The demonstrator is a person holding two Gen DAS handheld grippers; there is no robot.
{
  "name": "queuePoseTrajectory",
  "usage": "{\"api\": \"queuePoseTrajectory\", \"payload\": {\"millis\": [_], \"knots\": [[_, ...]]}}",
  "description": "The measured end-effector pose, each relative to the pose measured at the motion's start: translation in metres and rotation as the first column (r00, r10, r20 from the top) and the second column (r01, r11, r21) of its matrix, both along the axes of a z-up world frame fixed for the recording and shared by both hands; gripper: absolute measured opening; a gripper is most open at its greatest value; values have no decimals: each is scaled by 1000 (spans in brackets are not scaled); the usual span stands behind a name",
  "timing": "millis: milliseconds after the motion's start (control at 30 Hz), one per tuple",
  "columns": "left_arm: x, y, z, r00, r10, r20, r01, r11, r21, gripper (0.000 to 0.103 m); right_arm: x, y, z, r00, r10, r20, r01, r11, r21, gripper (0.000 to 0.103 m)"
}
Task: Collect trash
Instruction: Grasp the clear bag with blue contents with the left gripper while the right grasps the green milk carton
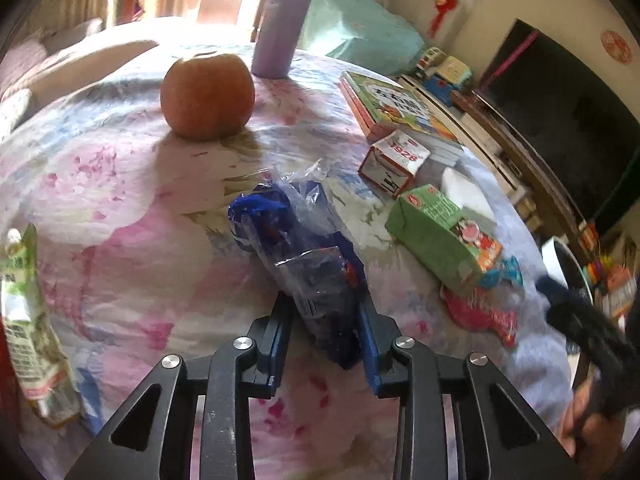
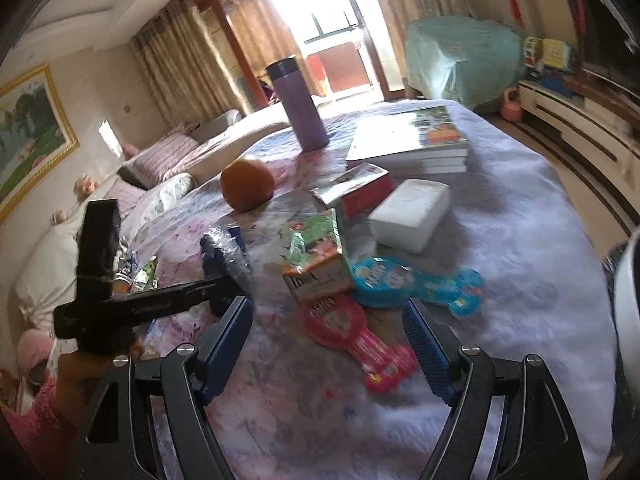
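On floral tablecloth point(image 1: 120, 208): orange point(image 1: 207, 96), purple flask point(image 1: 282, 20), books point(image 2: 420, 140).

Bright daylight is let in through a large window point(image 2: 320, 12) framed by beige curtains point(image 2: 176, 64). A framed landscape painting point(image 2: 28, 128) is hung on the cream wall, above a sofa point(image 2: 168, 156). A dark TV point(image 1: 560, 112) is mounted opposite.
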State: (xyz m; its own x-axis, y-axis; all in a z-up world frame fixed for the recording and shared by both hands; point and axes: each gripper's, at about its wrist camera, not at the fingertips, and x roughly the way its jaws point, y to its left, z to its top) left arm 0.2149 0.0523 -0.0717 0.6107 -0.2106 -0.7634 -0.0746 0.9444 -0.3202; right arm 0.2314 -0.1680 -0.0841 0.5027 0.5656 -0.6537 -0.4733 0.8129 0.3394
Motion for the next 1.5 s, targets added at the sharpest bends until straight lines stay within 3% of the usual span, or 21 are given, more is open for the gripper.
{"api": "queuePoseTrajectory", "payload": {"millis": [133, 233, 300, 467, 600, 667, 867, 900, 933, 1000, 1067, 1267, 1500], "knots": [[-6, 2, 3, 997, -82, -11, 82, 997, -4, 29, 13, 21, -3, 999, 36, 11, -36, 998, -45, 79], [-9, 8, 0, 996, -78, -30, 79, 997, 8, 33, 25, 34, -7, 999, 53, 10, -52, 996, -77, 79], [-11, 12, -1, 998, -56, -32, 56, 998, 2, 47, 31, 41, -11, 998, 59, 3, -58, 993, -99, 79], [-16, 16, 3, 1000, 4, -18, -4, 1000, -7, 65, 40, 52, -22, 998, 64, -13, -65, 987, -150, 77], [-18, 11, 7, 1000, 30, 4, -30, 999, -12, 73, 42, 52, -27, 999, 44, -23, -47, 983, -178, 50], [-16, 5, 8, 999, 39, 9, -39, 999, -11, 77, 39, 50, -24, 999, 40, -14, -41, 985, -170, 50], [-4, -7, 4, 997, 78, 26, -80, 995, 57, 75, 20, 29, -3, 1000, 6, 18, -4, 996, -85, 49], [-3, -8, 2, 996, 81, 32, -83, 995, 62, 71, 18, 26, -1, 1000, -1, 17, 2, 997, -72, 49], [-1, -10, 0, 996, 79, 39, -81, 995, 63, 59, 15, 21, 0, 1000, -9, 16, 10, 998, -58, 49], [0, -13, -3, 997, 68, 32, -70, 996, 60, 46, 9, 9, 4, 1000, -29, 11, 29, 999, -29, 49], [0, -14, -5, 998, 60, 36, -62, 997, 56, 41, 2, -2, 7, 999, -46, 5, 46, 999, -2, 49], [-7, -30, 4, 998, -10, 66, 7, 999, 44, 39, -23, -32, 14, 996, -87, 16, 86, 996, 23, 49], [-9, -48, 3, 996, -62, 64, 60, 998, 30, 39, -36, -40, -8, 998, -46, -42, 42, 996, -84, 50]]}}
